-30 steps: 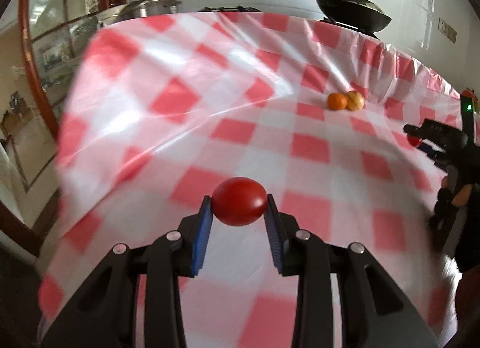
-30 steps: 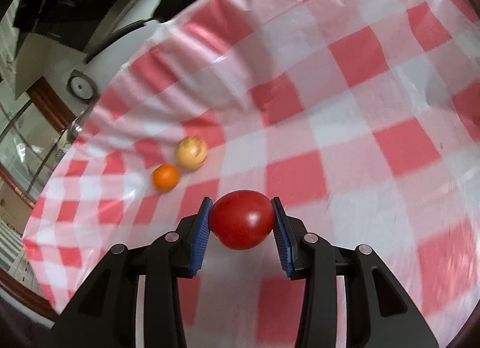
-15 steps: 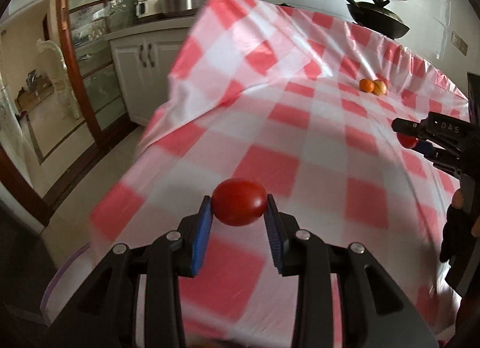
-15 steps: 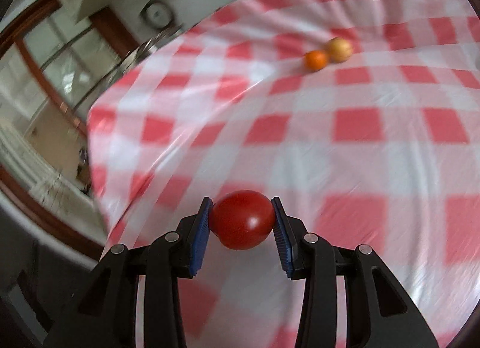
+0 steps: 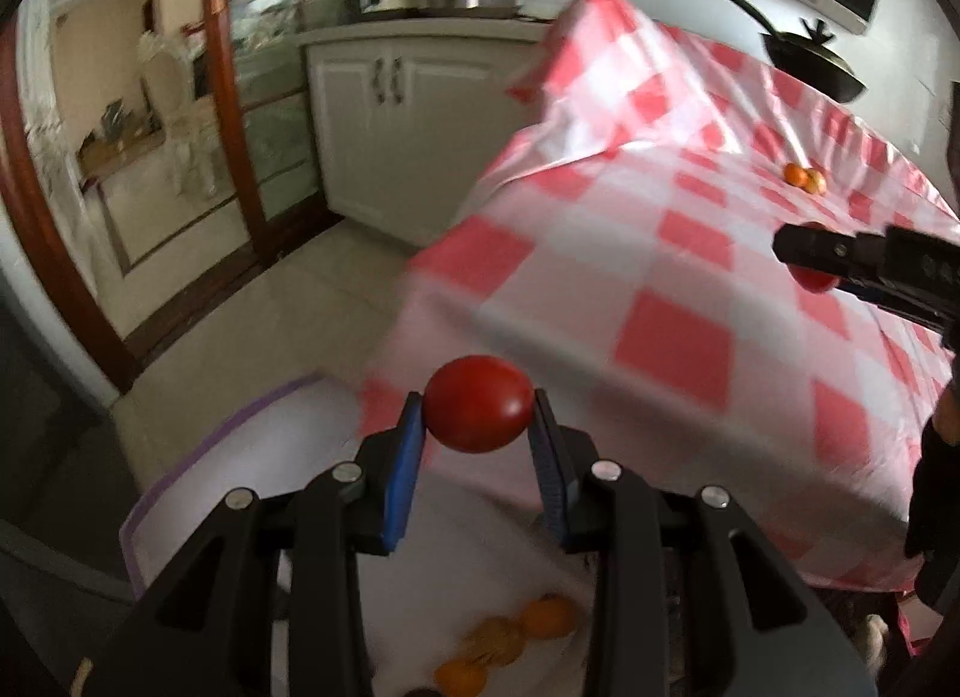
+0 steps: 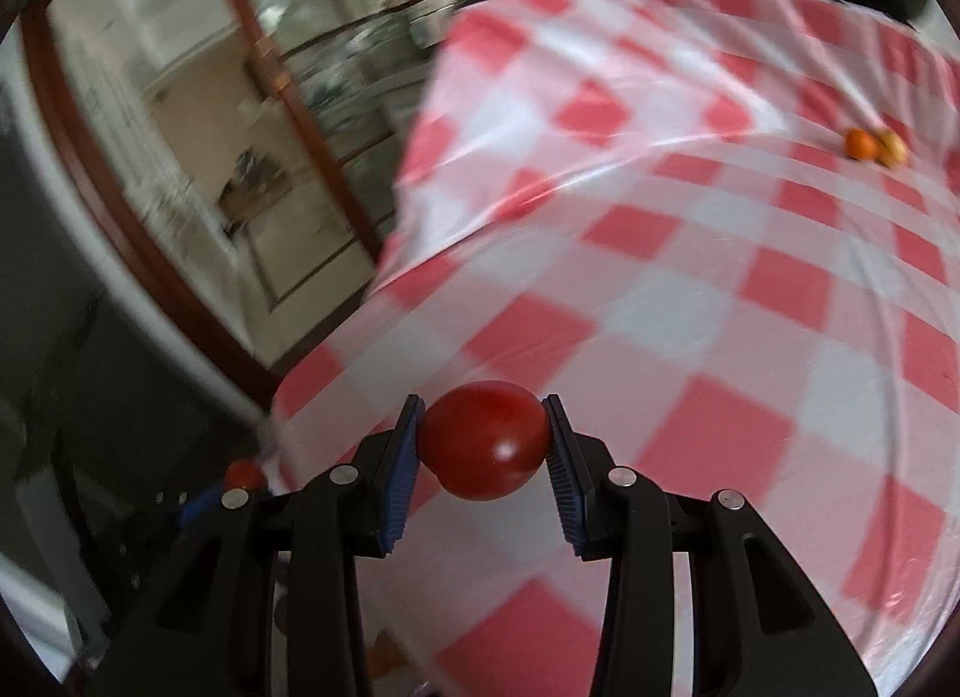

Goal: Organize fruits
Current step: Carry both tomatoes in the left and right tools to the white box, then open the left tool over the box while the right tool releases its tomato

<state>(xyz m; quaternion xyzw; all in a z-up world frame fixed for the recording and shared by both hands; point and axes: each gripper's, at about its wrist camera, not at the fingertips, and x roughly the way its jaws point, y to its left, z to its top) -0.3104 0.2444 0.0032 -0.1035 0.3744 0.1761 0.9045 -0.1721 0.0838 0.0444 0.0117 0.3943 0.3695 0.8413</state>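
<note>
**A tomato in each of my tongs, at the table's near left corner**

My left gripper (image 5: 477,436) is clamped on a small red tomato (image 5: 478,412), the blue pads (image 5: 401,478) pressing its two sides. It hangs just past the near left corner of the red-and-white checked tablecloth (image 5: 672,253), above a white bag (image 5: 252,457) with a purple edge. Down inside that bag, near me, lie a few blurred orange fruits (image 5: 510,637).

My right gripper (image 6: 485,442) is closed the same way on a larger red tomato (image 6: 483,439), held over the near part of the cloth. In the left view it shows at the right edge, tomato between its fingers.

Far off to the right on the cloth, an orange (image 6: 861,144) and a yellowish fruit (image 6: 891,147) sit touching each other. Beyond the table's far edge stands a black pan (image 5: 810,66).
</note>
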